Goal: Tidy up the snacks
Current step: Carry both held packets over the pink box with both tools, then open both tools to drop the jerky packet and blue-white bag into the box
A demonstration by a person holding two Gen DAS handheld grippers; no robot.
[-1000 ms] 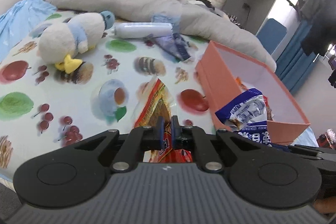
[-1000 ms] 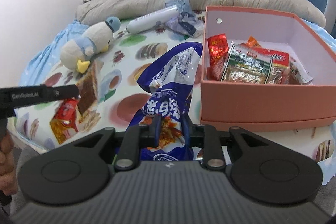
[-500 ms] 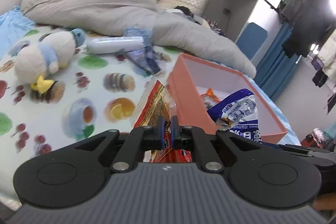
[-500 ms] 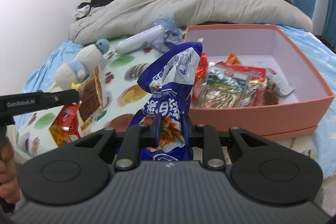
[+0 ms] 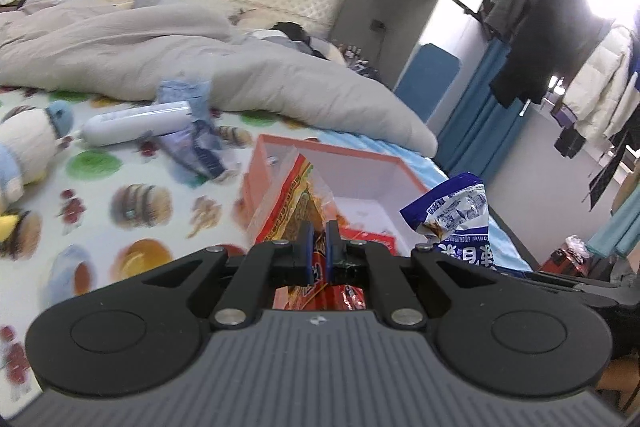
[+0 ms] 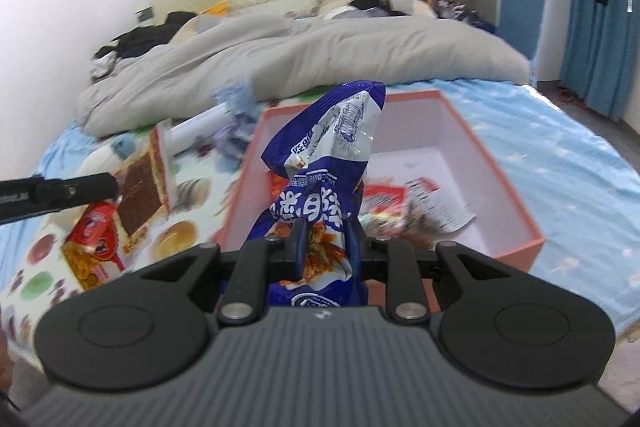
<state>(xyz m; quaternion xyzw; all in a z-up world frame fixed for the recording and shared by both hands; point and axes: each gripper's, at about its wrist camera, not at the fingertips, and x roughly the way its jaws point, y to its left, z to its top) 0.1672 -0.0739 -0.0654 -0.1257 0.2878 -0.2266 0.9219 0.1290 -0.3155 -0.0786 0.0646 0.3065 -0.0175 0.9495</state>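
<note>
Left wrist view: the left gripper (image 5: 316, 247), fingers pinched almost together on the red-orange snack packet (image 5: 298, 203), tilts down just short of the pink box (image 5: 256, 187); its long free end could catch the near wall.

Right wrist view: the right gripper (image 6: 323, 247), fingers partly closed around the blue snack bag (image 6: 326, 163), angles down at the box's near rim; the bulging, slippery bag could slide out and fall beside the box.

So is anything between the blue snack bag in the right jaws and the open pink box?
Nothing visible blocks it. The blue snack bag hangs from the right gripper just in front of the pink box, whose top is open. Packets already lie on its floor, with bare space behind them.
</note>
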